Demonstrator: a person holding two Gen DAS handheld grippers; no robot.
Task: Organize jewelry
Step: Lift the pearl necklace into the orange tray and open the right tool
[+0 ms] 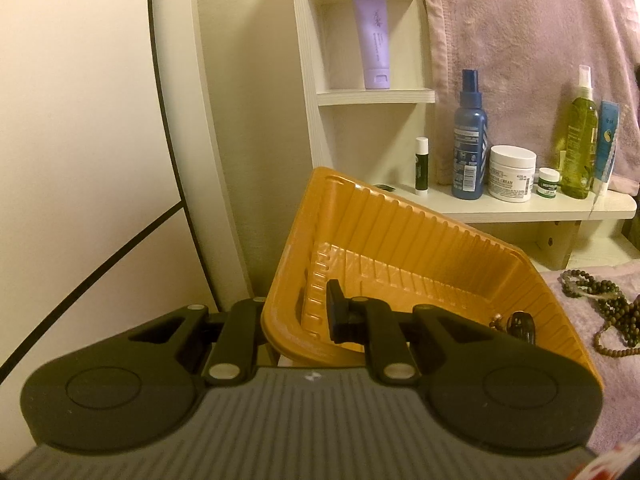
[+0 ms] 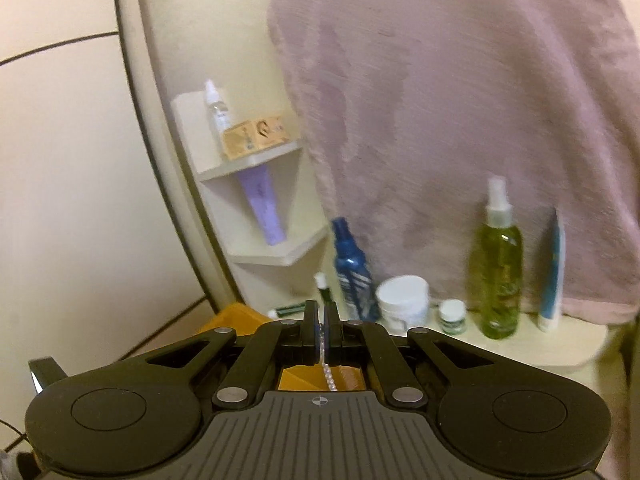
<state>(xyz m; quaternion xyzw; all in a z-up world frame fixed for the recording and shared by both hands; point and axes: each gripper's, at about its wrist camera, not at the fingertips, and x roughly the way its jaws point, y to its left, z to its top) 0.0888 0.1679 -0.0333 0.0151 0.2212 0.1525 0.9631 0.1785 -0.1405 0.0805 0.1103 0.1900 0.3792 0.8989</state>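
Pale beaded chain is pinched in the closed right gripper, orange ribbed plastic tray is clamped tilted by left gripper; lowering into tray is likely needed next.

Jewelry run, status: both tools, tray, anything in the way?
Left tool shut on tilted orange tray rim. Right tool shut on pale bead chain, above the tray. Dark bead strands on the cloth beside the tray. Nothing blocking.

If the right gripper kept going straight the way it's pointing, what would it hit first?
Likely the blue spray bottle on the white shelf, just beyond the right gripper that pinches a pale beaded chain; depth is unclear.
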